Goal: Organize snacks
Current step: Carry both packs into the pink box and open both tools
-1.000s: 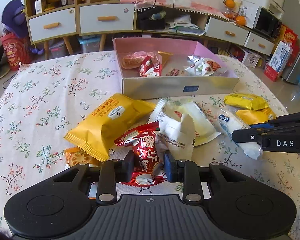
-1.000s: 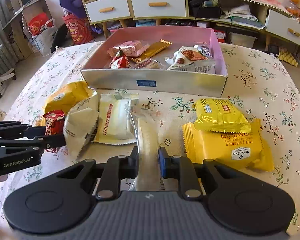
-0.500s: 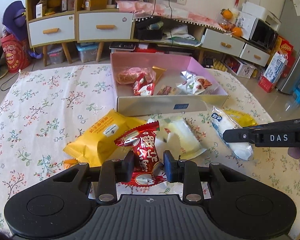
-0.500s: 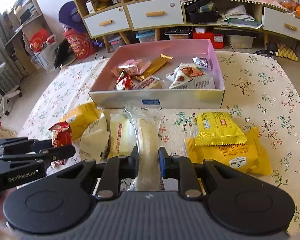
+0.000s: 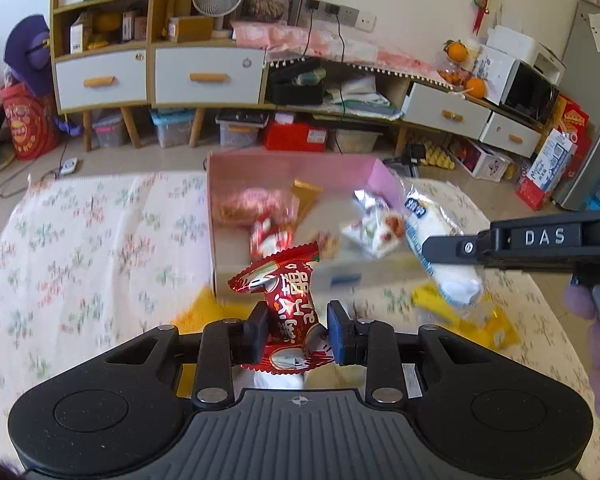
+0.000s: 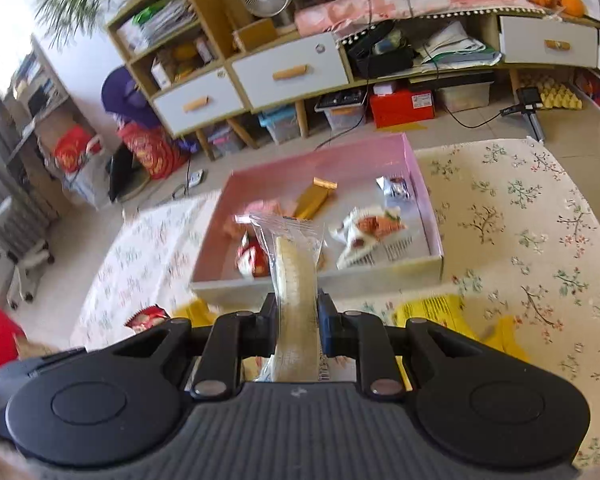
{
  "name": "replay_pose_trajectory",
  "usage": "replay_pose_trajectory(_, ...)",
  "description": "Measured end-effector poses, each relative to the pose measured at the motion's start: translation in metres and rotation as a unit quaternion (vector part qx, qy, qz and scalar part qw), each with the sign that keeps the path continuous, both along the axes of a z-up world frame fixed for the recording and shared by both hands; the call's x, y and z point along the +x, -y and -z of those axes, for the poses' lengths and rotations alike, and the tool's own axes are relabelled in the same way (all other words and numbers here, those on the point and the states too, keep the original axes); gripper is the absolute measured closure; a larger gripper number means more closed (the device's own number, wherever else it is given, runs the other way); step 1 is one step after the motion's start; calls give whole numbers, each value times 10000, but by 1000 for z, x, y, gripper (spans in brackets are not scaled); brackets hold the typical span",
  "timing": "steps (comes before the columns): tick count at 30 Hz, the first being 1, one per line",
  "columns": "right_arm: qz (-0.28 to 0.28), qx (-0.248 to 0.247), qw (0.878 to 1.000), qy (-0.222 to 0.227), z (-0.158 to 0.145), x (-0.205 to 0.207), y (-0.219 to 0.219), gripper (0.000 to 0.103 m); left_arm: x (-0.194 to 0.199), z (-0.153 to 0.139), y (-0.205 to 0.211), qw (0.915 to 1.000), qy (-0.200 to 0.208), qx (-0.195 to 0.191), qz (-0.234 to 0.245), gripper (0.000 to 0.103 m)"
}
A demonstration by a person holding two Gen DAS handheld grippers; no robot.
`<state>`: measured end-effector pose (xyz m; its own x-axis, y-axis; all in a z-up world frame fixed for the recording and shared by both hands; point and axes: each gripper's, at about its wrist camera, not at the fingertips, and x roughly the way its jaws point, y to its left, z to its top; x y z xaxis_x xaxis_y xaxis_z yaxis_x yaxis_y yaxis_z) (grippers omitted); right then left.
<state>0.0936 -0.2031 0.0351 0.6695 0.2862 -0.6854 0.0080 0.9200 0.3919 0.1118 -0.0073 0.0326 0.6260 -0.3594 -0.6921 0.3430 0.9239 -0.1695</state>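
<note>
Floral tablecloth point(image 6: 520, 216), blurred pink box point(image 6: 428, 200), shiny red snack packet point(image 5: 290, 300)

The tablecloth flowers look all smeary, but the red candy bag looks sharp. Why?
Left wrist view: the red snack packet is clamped in the left gripper and rides with the camera, so it stays crisp, while the floral tablecloth and pink box smear with motion. Right wrist view: the clear-wrapped long snack in the right gripper is sharp, and the cloth on the left side is blurred.
</note>
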Motion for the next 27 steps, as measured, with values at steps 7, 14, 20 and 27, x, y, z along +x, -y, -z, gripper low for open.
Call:
replay_pose_trajectory(7,257,240,9992,170,6,25,3,85,50,11,10,9996,40,271,-55,75)
replay_pose_trajectory(14,379,263,9987,213,17,49,4,85,89,28,17,9988,-79,462,-159,75)
replay_pose_trajectory(20,379,90,9991,148,31,64,3,85,111,44,26,9969,-372,687,-64,75)
replay_pose_trajectory(27,331,-60,9994,112,38,70,-3,85,127,55,29,9975,-387,548,-202,74)
